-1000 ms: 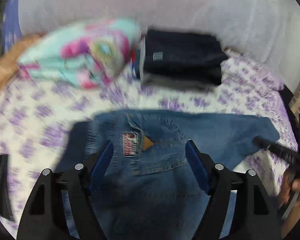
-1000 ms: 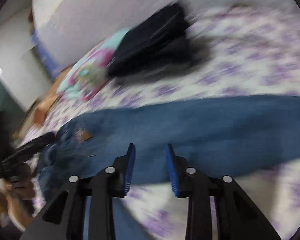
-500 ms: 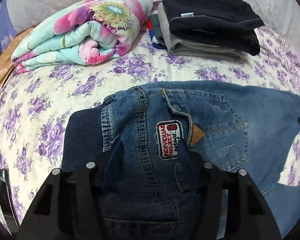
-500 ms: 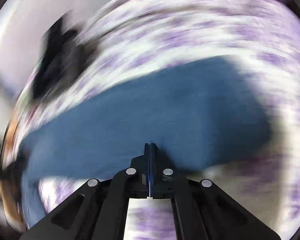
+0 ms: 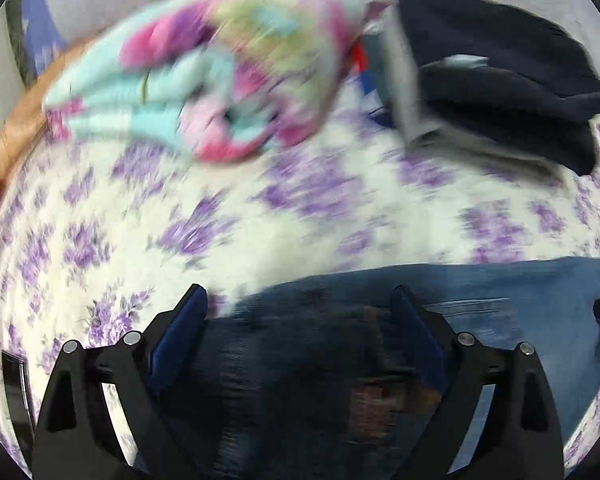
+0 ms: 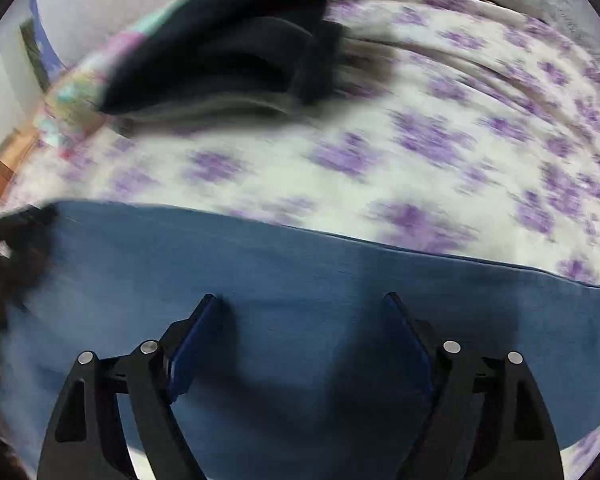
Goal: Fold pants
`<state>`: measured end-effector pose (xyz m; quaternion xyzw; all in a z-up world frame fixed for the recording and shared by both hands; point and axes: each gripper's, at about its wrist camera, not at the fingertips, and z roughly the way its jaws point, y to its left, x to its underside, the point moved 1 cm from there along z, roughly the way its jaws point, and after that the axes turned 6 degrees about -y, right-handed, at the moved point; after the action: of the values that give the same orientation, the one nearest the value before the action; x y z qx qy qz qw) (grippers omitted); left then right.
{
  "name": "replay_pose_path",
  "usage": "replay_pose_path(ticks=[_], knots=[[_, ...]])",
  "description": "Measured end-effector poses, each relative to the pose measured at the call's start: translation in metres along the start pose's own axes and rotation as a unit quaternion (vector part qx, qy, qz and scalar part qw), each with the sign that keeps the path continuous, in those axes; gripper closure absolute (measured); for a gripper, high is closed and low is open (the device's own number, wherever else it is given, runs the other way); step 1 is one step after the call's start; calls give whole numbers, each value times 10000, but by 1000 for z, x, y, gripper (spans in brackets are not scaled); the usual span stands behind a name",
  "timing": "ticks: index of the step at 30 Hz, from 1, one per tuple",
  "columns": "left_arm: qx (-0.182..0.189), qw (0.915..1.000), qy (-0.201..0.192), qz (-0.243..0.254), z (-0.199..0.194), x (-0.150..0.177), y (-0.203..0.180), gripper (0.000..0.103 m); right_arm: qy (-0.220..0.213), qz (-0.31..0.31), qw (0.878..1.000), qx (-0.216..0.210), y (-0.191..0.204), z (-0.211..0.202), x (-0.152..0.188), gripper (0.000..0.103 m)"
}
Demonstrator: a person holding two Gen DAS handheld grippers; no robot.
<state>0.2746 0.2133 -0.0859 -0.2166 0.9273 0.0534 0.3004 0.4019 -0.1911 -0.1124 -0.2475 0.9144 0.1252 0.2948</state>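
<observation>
Blue denim jeans lie on a bed with a white sheet printed with purple flowers. In the left wrist view the waist end of the jeans (image 5: pixel 380 340) lies under my left gripper (image 5: pixel 300 304), which is open and empty just above the denim. In the right wrist view a flat stretch of the jeans (image 6: pixel 300 280) runs across the lower frame. My right gripper (image 6: pixel 302 304) is open and empty over it. Both views are blurred by motion.
A folded floral blanket (image 5: pixel 220 80) lies at the back left of the bed. A stack of folded dark and grey clothes (image 5: pixel 500 68) sits at the back right and also shows in the right wrist view (image 6: pixel 228 48). The flowered sheet (image 5: pixel 260 220) lies between them and the jeans.
Both grippers were shut half a second ago and are open now. Both have pulled back, so the jeans sit lower in both views. The left view's patch and pocket are now under the fingers.
</observation>
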Motion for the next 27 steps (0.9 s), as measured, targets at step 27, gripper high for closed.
replay_pose_path(ticks=[27], knots=[[-151, 9998, 69, -70, -107, 154, 92, 4, -38, 2246, 9541, 1983, -112, -237, 307, 4]])
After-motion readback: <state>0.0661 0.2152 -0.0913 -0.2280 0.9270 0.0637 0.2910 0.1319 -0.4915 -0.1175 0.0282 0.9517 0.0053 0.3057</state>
